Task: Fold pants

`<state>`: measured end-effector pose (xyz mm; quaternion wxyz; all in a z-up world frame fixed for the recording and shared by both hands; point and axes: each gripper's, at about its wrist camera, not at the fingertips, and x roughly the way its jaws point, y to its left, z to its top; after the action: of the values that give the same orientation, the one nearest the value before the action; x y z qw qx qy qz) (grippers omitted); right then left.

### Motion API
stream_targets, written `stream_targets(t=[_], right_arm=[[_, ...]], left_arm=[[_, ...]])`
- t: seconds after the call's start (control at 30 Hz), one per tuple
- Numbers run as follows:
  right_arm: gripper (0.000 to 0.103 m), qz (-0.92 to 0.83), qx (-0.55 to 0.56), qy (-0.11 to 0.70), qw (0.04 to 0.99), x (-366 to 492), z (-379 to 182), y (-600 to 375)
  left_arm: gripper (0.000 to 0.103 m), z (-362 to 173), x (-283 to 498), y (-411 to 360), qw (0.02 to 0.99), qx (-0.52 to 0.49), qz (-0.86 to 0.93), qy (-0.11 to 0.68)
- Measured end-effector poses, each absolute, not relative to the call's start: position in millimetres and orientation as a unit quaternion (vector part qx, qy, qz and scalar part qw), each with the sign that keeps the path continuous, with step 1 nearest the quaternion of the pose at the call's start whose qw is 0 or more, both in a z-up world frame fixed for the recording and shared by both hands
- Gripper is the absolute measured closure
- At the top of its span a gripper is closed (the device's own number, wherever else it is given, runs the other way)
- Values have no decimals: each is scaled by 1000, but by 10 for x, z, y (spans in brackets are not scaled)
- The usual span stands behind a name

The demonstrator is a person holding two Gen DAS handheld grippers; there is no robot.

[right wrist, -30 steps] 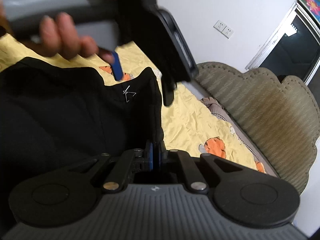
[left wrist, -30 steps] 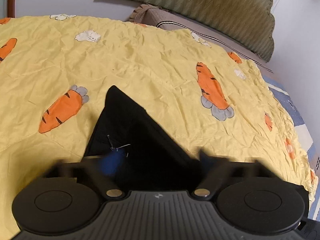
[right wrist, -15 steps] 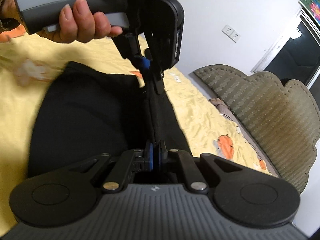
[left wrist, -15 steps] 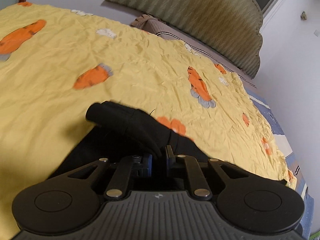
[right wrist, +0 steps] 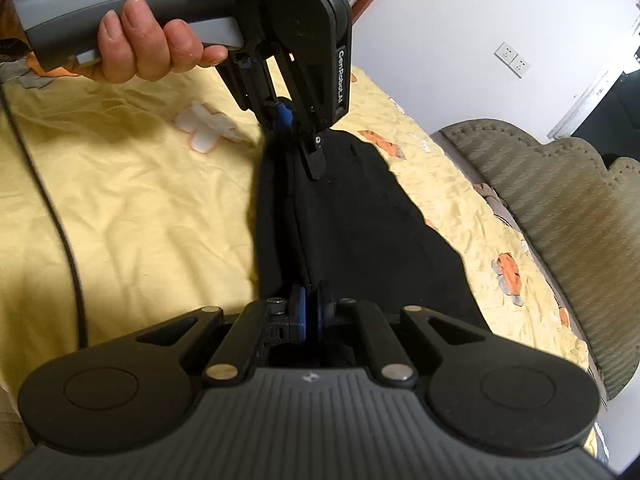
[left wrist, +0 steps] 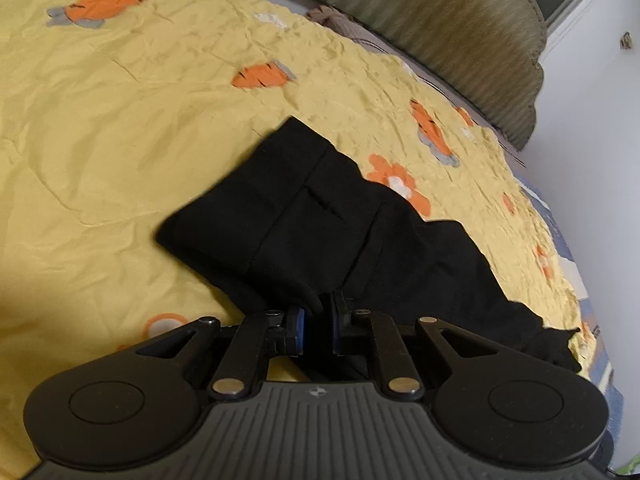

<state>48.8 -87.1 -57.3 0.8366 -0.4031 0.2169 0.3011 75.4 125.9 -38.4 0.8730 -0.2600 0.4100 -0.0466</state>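
Both clenched on black soft cloth pants [left wrist: 320,216]: left hand-held gripper [left wrist: 316,314], right hand-held gripper [right wrist: 312,306]. Stretched taut between them just above the yellow carrot-print bedspread [left wrist: 120,120], probably to lay the fold flat, the rest trailing on it.

The black left gripper [right wrist: 296,132] has a grey handle, blue pads and white "GenRobot.AI" lettering.

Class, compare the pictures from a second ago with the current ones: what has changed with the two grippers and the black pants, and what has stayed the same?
The left gripper, open over the black pants a second ago, has closed on their edge. Both grippers have carried that edge across the yellow bedspread, so a folded layer now lies stretched between them. The right gripper stayed clamped on the pants throughout.
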Motion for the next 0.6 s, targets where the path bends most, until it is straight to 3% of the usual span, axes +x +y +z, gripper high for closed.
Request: stream_targets(t=[0.23, 0.37, 0.43, 0.57, 0.6], right_arm=[[96, 297, -403, 220, 837, 463, -701, -777], [86, 285, -383, 204, 855, 229, -690, -859], [80, 281, -342, 197, 875, 156, -547, -1057], [80, 225, -205, 199, 932, 64, -221, -1805], [80, 197, -172, 199, 945, 54, -162, -2052]], left_arm=[[90, -379, 709, 1188, 878, -221, -36, 424], [85, -236, 573, 1195, 884, -196, -25, 423], [76, -128, 506, 1128, 897, -158, -4, 412], [75, 107, 470, 751, 924, -44, 1, 380], [70, 152, 490, 601, 927, -25, -20, 374]])
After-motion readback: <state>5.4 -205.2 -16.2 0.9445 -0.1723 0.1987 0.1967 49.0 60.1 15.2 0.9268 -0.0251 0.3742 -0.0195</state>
